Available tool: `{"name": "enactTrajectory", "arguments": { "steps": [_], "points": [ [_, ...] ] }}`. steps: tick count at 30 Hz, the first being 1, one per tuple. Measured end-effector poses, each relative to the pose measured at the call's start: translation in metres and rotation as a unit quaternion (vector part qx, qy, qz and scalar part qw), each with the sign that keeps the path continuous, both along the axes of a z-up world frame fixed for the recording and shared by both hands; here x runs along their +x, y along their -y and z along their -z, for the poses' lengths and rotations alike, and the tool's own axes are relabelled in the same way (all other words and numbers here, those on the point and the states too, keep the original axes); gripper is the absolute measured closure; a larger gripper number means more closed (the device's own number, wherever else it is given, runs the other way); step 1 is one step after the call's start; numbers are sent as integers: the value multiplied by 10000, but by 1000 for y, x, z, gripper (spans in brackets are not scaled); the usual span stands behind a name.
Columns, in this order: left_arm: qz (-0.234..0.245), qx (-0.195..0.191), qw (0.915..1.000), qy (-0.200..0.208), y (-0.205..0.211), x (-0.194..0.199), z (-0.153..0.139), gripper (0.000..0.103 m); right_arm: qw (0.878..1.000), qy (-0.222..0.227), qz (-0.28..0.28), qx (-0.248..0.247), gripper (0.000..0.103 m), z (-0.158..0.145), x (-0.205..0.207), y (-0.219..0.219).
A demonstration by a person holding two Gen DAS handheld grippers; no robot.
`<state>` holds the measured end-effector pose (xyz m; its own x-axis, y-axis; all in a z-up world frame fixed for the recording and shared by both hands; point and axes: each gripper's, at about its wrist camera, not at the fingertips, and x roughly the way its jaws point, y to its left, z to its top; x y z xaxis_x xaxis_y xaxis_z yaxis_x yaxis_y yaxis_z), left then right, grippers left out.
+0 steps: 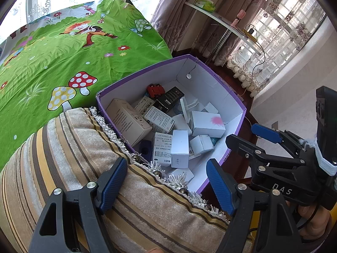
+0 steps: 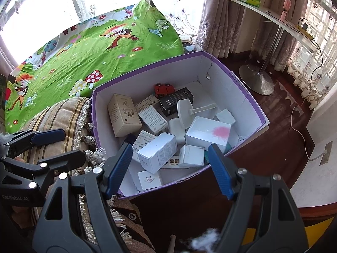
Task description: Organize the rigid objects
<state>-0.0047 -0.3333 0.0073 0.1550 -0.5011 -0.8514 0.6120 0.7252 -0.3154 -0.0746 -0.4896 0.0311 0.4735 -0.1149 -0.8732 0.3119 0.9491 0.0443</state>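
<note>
The green sheet [image 2: 88, 48] with printed mushrooms is covering the bed at the left; a striped cushion [image 1: 88, 168] with a fringe is lying just beside it, touching the left wall of the box [image 2: 248, 101]; the left gripper [image 1: 166, 185] is hovering over the cushion's edge, its blue pads apart and nothing between them; the purple box with white walls is sitting open beside the cushion, holding a jumble of small cartons; a beige carton [image 2: 123, 115] is leaning at its left side, a red toy car [image 2: 164, 89] and a black carton [image 2: 175, 100] are lying at the far end, and a white carton [image 2: 207, 132] with a pink splash is resting toward the right; the right gripper [image 2: 170, 168] is hanging over the box's near wall, jaws apart, gripping nothing; a white shelf [image 2: 271, 16] on a metal stand is standing at the far right by the curtains.
</note>
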Motion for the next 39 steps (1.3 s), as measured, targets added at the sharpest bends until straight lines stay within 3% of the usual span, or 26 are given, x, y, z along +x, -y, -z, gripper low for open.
{"name": "enactTrajectory", "arguments": {
  "steps": [39],
  "points": [
    [2, 20, 10000, 0, 1, 0, 0, 25, 10000, -13, 4, 52, 26, 3, -1, 0]
  ]
}}
